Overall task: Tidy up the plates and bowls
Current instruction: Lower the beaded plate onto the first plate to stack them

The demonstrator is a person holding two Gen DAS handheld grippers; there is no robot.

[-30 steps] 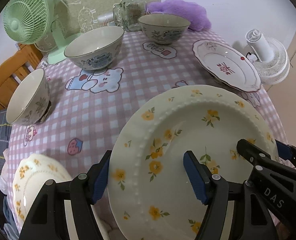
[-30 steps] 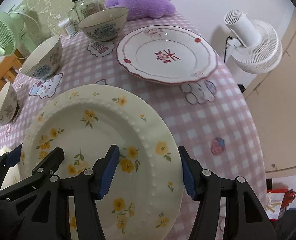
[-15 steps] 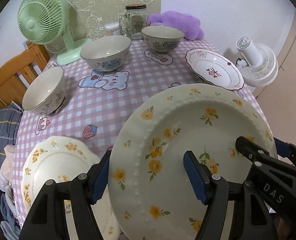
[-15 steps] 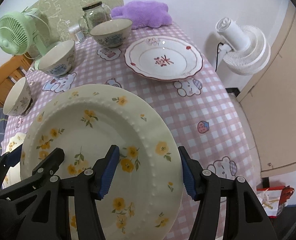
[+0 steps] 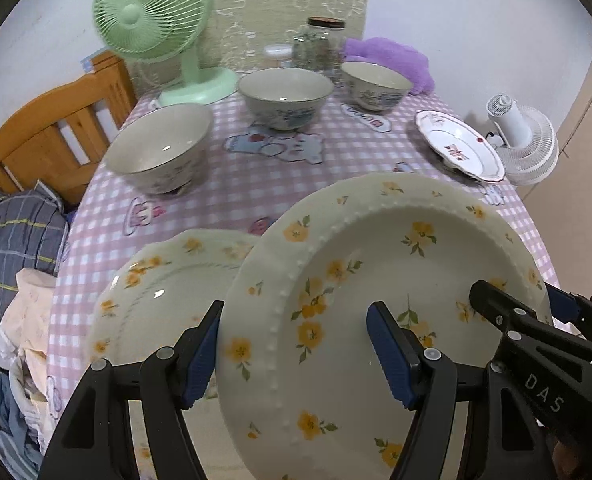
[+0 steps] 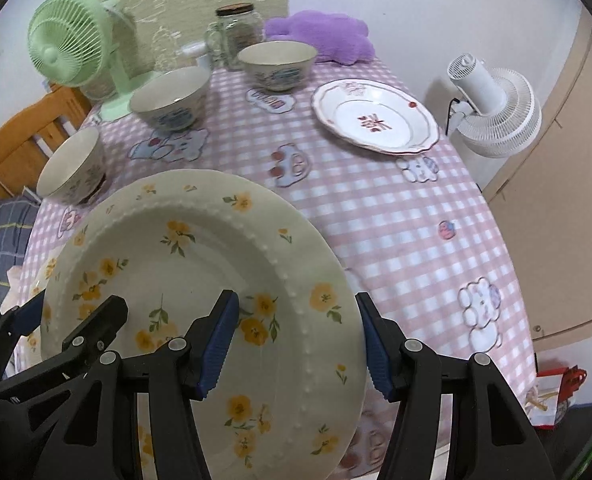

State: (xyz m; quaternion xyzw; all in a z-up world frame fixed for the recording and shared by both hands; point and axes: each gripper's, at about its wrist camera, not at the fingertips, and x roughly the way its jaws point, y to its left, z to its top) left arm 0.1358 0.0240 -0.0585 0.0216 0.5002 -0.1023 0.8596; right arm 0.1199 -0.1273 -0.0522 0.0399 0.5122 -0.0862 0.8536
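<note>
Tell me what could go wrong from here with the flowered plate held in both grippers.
The flowered plate is held only by its rim, the left gripper and right gripper on opposite edges; uneven motion could tilt it out. A second flowered plate lies close below; setting down off-centre could chip either.

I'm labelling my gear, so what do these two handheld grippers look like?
Both the left gripper and the right gripper are matte black frames with silver rivets and blue ribbed pads on the fingers. White "DAS" lettering marks the right one.
</note>
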